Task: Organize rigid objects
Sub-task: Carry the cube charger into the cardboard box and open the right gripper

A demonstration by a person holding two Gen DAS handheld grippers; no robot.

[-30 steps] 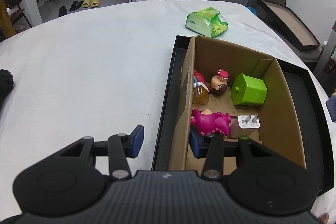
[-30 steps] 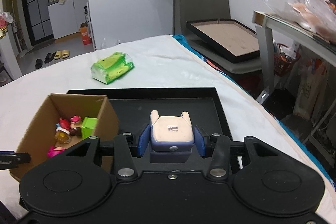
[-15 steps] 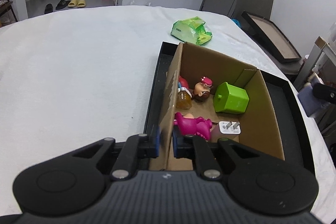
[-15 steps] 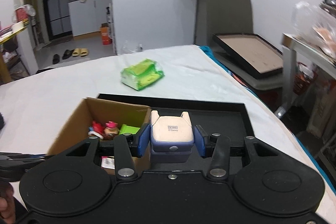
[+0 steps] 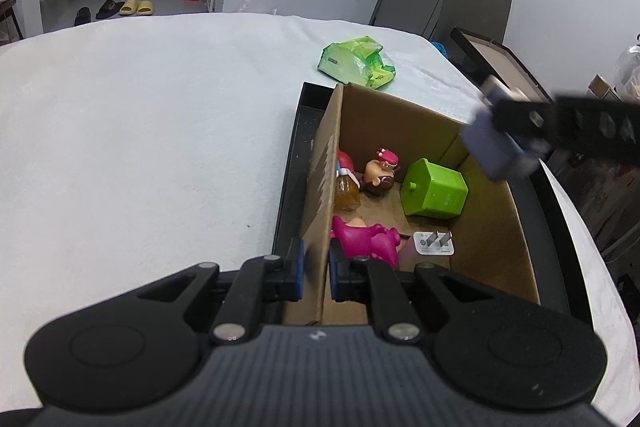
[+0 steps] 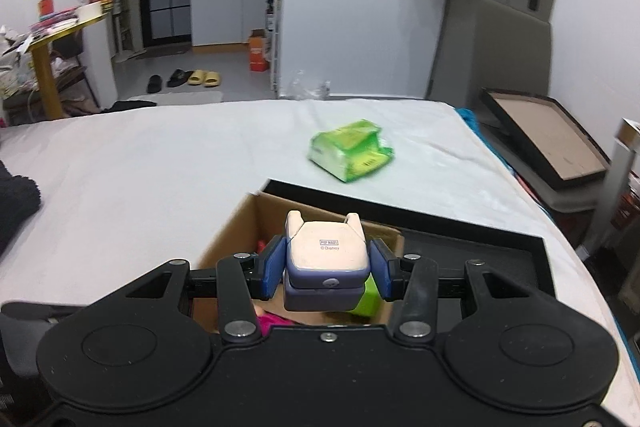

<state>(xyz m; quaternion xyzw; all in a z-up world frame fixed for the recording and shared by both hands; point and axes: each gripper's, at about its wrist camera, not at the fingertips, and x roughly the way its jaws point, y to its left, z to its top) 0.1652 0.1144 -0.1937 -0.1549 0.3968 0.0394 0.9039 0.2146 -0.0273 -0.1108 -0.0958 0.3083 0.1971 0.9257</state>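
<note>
My right hand-held gripper [image 6: 326,269] clamps the blue-and-cream toy case [image 6: 325,263] above the cardboard box [image 5: 492,239]; my left hand-held gripper [image 5: 316,273] pinches the box's near-left wall.

Black grippers [image 5: 316,273] — blue-padded jaws

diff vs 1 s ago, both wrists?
The left gripper was open beside the cardboard box; its fingers have closed on the box's near wall. The right gripper, gripping the blue-and-cream toy case throughout, travelled from over the black tray to above the box. The toys in the box and the green packet stayed put.
</note>
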